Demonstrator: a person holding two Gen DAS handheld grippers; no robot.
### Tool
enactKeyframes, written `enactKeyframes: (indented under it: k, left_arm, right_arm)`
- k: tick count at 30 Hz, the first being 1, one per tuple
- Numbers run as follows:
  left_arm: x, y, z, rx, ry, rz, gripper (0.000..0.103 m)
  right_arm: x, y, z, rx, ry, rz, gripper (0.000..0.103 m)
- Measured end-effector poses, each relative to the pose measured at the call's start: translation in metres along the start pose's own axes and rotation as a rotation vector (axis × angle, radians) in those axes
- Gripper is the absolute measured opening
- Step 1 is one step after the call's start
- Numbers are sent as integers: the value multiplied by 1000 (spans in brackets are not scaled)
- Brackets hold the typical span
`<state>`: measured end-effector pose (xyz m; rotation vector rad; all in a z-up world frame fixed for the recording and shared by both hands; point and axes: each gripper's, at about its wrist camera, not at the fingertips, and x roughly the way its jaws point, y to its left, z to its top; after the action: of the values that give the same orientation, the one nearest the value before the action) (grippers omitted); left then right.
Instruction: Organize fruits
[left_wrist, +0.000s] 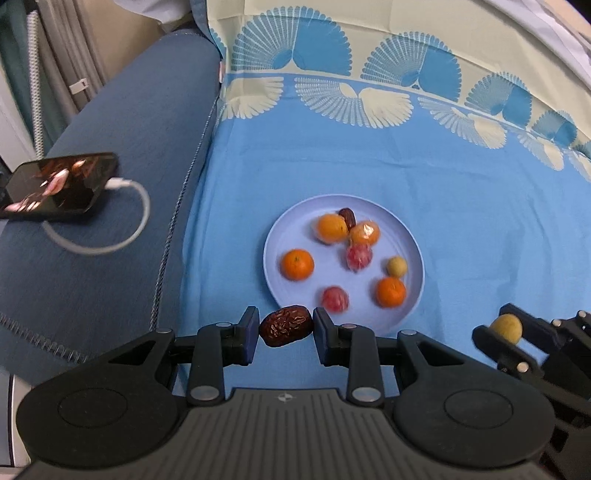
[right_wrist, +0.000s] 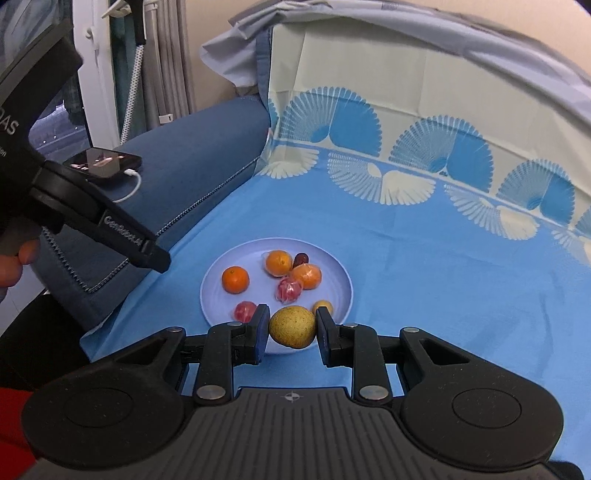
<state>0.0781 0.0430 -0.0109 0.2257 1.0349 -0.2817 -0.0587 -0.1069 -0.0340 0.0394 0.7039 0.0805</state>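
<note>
A pale blue plate lies on the blue cloth and holds several fruits: oranges, wrapped red fruits, a small yellow fruit and a dark date. My left gripper is shut on a brown date just above the plate's near rim. My right gripper is shut on a yellow-green fruit over the plate's near edge; it also shows in the left wrist view.
A blue sofa arm on the left carries a phone with a white cable. The patterned blue and cream cloth covers the seat and rises at the back.
</note>
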Motion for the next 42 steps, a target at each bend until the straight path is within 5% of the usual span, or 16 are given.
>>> enactKeyframes:
  k: [15, 25, 27, 28, 29, 32, 42]
  left_arm:
    - [113, -23, 53, 74, 104, -15, 35]
    - [150, -26, 68, 94, 120, -19, 35]
    - [149, -26, 69, 102, 102, -29, 44]
    - [146, -27, 70, 110, 92, -27, 73]
    - [142, -28, 72, 113, 78, -16, 102]
    - [120, -28, 68, 118, 14, -19, 103]
    - [56, -20, 20, 102, 61, -11, 103]
  right_arm:
    - [109, -17, 16, 15, 106, 15, 28]
    - [149, -22, 14, -8, 147, 21, 29]
    - [151, -23, 16, -5, 144, 36, 29]
    - [152, -24, 18, 1, 145, 42, 41]
    - [151, -25, 21, 14, 138, 31, 64]
    - [138, -28, 23, 39, 96, -11, 90]
    - [59, -5, -4, 35, 120, -14, 99]
